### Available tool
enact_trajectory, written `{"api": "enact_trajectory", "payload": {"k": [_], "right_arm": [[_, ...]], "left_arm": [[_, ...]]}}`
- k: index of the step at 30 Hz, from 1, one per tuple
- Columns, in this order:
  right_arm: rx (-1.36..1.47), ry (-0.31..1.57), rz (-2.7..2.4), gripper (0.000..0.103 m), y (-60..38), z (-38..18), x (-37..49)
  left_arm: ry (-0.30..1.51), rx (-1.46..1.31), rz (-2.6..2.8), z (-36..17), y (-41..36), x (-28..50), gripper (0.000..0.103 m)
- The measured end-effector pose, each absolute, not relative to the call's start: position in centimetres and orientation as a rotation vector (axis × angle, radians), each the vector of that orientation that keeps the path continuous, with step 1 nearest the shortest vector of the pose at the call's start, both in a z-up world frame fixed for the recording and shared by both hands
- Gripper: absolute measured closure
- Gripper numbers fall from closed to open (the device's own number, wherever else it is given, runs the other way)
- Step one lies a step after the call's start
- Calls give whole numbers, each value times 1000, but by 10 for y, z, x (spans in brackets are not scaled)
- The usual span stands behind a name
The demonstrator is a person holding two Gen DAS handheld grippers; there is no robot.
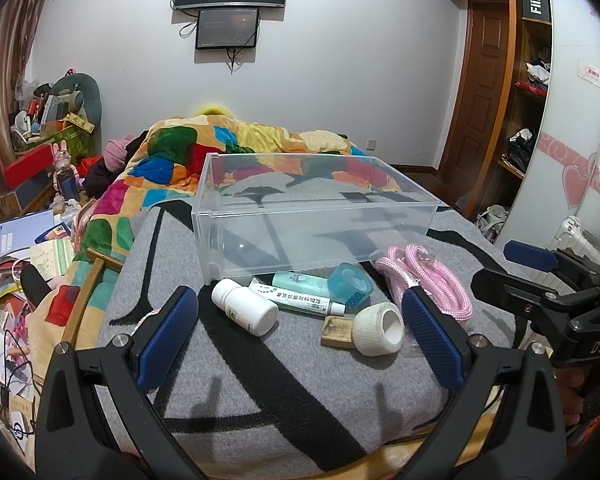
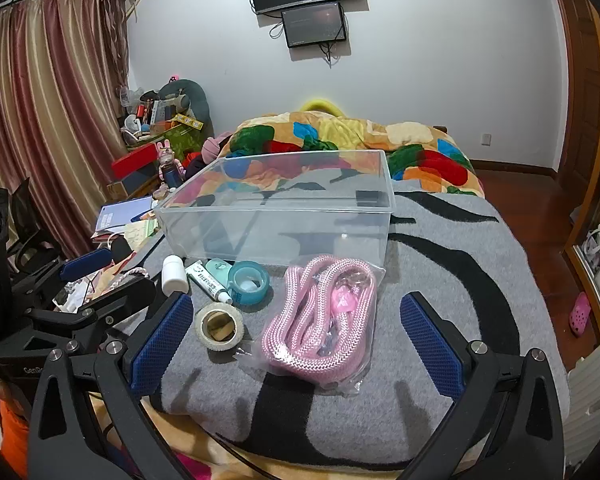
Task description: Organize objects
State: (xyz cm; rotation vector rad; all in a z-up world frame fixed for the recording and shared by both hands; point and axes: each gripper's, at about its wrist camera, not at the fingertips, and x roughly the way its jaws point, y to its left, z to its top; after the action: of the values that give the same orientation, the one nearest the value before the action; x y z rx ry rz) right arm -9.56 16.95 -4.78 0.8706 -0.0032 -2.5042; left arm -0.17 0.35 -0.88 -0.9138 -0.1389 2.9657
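An empty clear plastic bin (image 1: pixel 312 216) (image 2: pixel 284 216) stands on the grey-and-black blanket. In front of it lie a white pill bottle (image 1: pixel 246 306) (image 2: pixel 175 274), a white ointment tube (image 1: pixel 296 300) (image 2: pixel 208 282), a mint tube (image 1: pixel 300 282), a blue tape dispenser (image 1: pixel 350 282) (image 2: pixel 249 282), a white bandage roll (image 1: pixel 380 330) (image 2: pixel 219 326), a small wooden block (image 1: pixel 336 332) and a bagged pink rope (image 1: pixel 432 284) (image 2: pixel 320 316). My left gripper (image 1: pixel 300 340) is open and empty, just short of the bottle and roll. My right gripper (image 2: pixel 296 340) is open and empty, straddling the rope bag.
The blanket (image 1: pixel 260 400) covers the bed's near end; a colourful quilt (image 1: pixel 220 148) lies behind the bin. Clutter of books and boxes (image 1: pixel 32 240) fills the floor at left. A wardrobe (image 1: pixel 532 100) and wooden floor (image 2: pixel 540 232) are at right.
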Motion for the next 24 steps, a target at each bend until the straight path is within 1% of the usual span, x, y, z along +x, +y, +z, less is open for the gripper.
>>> {"api": "enact_trajectory", "payload": {"k": [24], "right_arm": [[894, -39, -2490, 0, 173, -49, -98]], "left_arm": [[-146, -921, 2958, -9, 4, -2, 0]]}}
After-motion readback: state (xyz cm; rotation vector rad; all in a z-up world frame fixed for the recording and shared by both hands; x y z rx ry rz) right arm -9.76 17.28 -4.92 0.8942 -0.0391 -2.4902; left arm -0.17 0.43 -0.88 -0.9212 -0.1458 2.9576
